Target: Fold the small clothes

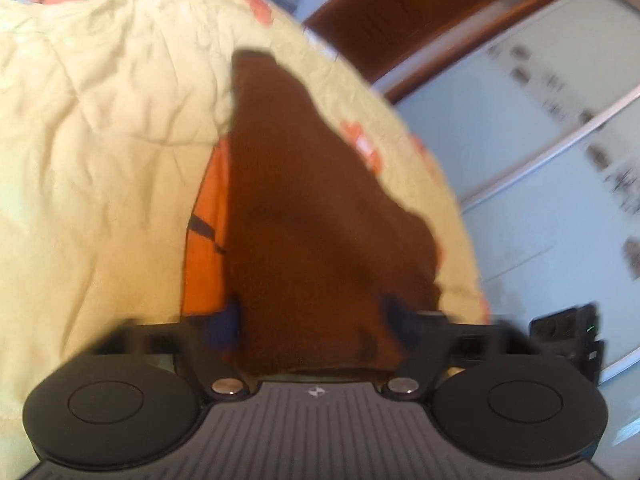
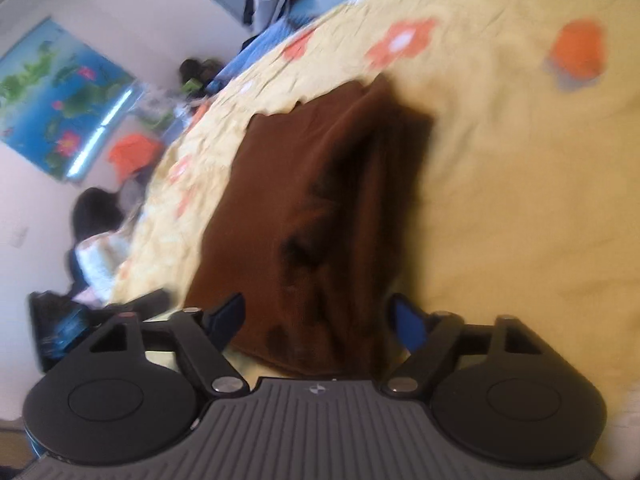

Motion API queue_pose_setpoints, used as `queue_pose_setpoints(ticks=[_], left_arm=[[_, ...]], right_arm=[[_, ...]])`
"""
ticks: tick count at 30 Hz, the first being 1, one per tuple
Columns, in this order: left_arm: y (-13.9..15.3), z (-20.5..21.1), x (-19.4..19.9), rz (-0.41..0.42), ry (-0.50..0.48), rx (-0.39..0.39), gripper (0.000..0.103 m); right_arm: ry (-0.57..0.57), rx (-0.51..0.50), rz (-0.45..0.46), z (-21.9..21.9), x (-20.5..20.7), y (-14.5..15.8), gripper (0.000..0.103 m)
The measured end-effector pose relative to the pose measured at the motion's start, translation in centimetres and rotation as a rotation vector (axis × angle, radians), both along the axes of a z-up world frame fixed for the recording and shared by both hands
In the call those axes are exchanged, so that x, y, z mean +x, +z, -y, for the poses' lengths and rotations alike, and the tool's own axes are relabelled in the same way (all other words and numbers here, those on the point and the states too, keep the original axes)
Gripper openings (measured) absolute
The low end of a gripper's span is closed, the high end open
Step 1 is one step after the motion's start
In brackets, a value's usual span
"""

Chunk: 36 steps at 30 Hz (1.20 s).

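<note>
Left gripper [image 1: 312, 320]: jaws partly apart at bottom centre of the left wrist view, brown garment [image 1: 304, 208] lying between the blue pads; whether the pads press on the cloth cannot be told through the blur. Right gripper [image 2: 318, 320]: jaws wider apart at bottom centre of the right wrist view, pads clear of the cloth on both sides, released, brown garment [image 2: 320, 200] running up between them.

Garment spread on a pale yellow bedspread [image 1: 100, 140], reaching from bottom centre up to mid-frame in both views, creased and partly doubled over. Orange cloth [image 1: 206, 240] showing just left of it in the left wrist view, tucked under its edge.

Sliding wardrobe doors [image 1: 520, 140] at right of the left wrist view. Flower poster [image 2: 60, 96] at upper left of the right wrist view; seated person [image 2: 98, 240] at left, beside the bed edge.
</note>
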<state>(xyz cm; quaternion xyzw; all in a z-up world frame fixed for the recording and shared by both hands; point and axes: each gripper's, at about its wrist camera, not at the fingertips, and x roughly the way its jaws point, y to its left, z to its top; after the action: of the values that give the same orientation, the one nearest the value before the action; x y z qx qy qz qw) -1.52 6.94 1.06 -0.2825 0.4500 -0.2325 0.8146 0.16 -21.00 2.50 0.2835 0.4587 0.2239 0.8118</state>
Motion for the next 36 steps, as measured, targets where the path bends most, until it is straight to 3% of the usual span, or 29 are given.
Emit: queue_pose_setpoints(ticks=[1,2,5,9,10,12,13,14,15,16,17,18,20,23,25,26,27,29,32,36], left_arm=[[0.0,0.2,0.2,-0.02,-0.007,0.035,0.026],[0.2,0.1,-0.1,-0.017,-0.013,0.044,0.022],[1.7,-0.6,-1.9,0.045,-0.037,0.118,0.014],[1.1,-1.1,-2.9,0.066,-0.049,0.209,0.02],[1.4,-1.1,-2.9,0.068,-0.044,0.215,0.021],[3.1,-0.9,-3.6,0.113,-0.044,0.247,0.024],[4.2,-0.7,-4.2,0.164,-0.041,0.273,0.024],[5.3,-0.2,-4.6,0.222,-0.04,0.302,0.028],[6.3,0.3,-5.0,0.285,-0.044,0.338,0.044],[7.0,1.1,-5.0,0.332,-0.049,0.372,0.056],[7.4,2.1,-4.9,0.38,-0.052,0.398,0.079],[7.5,3.2,-4.8,0.425,-0.061,0.405,0.083],[6.8,5.7,-3.7,0.45,-0.13,0.412,0.083],[3.9,8.9,-1.6,0.358,-0.216,0.462,0.083],[2.1,9.7,-1.3,0.329,-0.237,0.474,0.083],[1.9,9.9,-1.8,0.367,-0.239,0.492,0.083],[1.8,10.0,-2.0,0.377,-0.246,0.507,0.083],[1.9,9.8,-2.0,0.373,-0.246,0.491,0.083],[1.8,9.2,-1.7,0.37,-0.243,0.474,0.084],[1.7,9.6,-2.4,0.386,-0.257,0.506,0.088]], right_arm=[[0.025,-0.022,-0.011,-0.7,0.2,-0.2,0.037],[0.04,-0.074,0.01,-1.2,0.0,-0.1,0.032],[0.097,-0.129,0.054,-1.5,-1.4,1.1,0.027],[0.091,-0.182,0.068,-0.7,-3.1,0.6,0.025],[0.075,-0.155,0.066,-0.4,-3.2,0.5,0.029],[0.06,-0.134,0.043,0.0,-2.9,1.0,0.049],[0.036,-0.16,0.066,0.2,-2.9,1.9,0.065],[0.001,-0.187,0.119,0.5,-3.0,3.1,0.077],[-0.032,-0.2,0.175,0.8,-2.9,4.3,0.08],[-0.056,-0.201,0.216,1.2,-2.5,5.3,0.081],[-0.076,-0.195,0.238,1.3,-1.6,6.2,0.081],[-0.092,-0.186,0.246,1.2,-0.5,6.7,0.081],[-0.07,-0.147,0.261,0.3,2.3,7.3,0.081],[0.014,-0.116,0.165,-2.1,6.7,5.6,0.079],[0.048,-0.246,0.101,-3.4,9.0,3.1,0.074],[0.059,-0.247,0.164,-3.3,9.1,2.7,0.074],[0.06,-0.231,0.16,-2.9,9.5,2.6,0.072],[0.041,-0.23,0.114,-2.6,10.3,3.4,0.067],[-0.022,-0.411,0.162,-4.3,10.7,5.7,0.069],[0.107,-0.282,0.182,-7.9,13.1,6.3,0.077]])
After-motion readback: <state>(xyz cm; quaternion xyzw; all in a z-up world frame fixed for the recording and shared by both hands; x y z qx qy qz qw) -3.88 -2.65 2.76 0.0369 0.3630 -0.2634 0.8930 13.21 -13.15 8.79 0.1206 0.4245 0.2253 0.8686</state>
